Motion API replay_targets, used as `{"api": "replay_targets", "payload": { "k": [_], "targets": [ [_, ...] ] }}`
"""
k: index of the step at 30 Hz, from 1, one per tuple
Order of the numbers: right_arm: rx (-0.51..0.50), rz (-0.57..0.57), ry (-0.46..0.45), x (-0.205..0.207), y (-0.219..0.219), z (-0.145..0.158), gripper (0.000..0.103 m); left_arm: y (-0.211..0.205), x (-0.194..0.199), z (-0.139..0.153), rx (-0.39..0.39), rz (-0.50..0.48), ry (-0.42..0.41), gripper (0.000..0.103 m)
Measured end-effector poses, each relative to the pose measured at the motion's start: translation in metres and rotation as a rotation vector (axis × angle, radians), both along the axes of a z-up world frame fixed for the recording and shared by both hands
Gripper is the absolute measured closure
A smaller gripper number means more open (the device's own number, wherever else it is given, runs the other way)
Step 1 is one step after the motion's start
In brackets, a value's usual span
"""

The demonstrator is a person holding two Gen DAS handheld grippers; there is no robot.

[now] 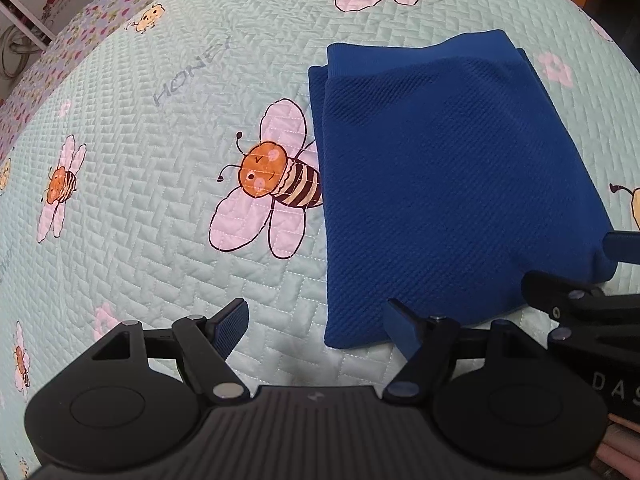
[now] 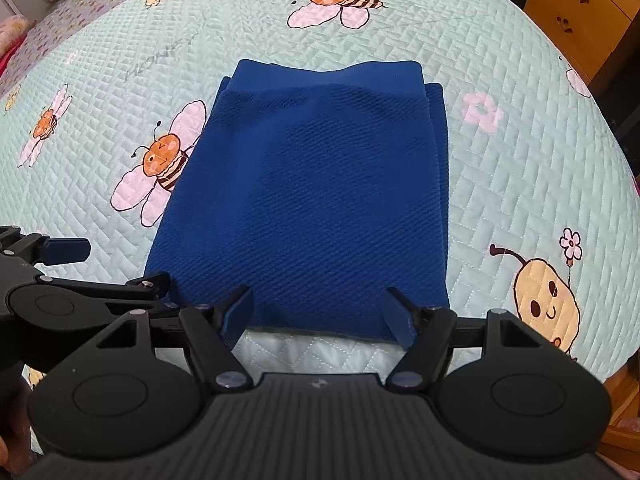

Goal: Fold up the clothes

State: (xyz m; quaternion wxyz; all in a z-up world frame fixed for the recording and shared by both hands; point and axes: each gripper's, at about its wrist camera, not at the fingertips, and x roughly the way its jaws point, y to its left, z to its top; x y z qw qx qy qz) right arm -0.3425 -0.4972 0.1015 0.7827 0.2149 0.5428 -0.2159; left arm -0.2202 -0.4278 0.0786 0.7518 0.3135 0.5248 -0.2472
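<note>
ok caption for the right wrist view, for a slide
Open right tongs poised at the near edge of a folded blue knit garment on a bee-print quilt.

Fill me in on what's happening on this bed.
A person holding two grippers is folding clothes. A blue knit garment lies folded into a neat rectangle on the bee-print quilt. The left gripper and right gripper both hover open at its near edge, gripping nothing.

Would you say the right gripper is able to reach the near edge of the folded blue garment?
Probably yes: the right gripper hangs open just above the blue garment, at its near edge, with nothing between them.
</note>
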Motion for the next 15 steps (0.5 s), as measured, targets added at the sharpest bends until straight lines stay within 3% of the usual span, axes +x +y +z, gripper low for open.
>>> {"api": "replay_targets", "payload": {
  "k": [10, 15],
  "targets": [
    [0.008, -0.002, -0.01, 0.0, -0.001, -0.001, 0.032, 0.004, -0.001, 0.0, -0.015, 0.007, -0.002, 0.026],
    [-0.007, -0.003, -0.066, -0.003, 0.008, 0.001, 0.032, 0.021, -0.005, 0.004, -0.087, 0.006, -0.034, 0.026]
  ]
}}
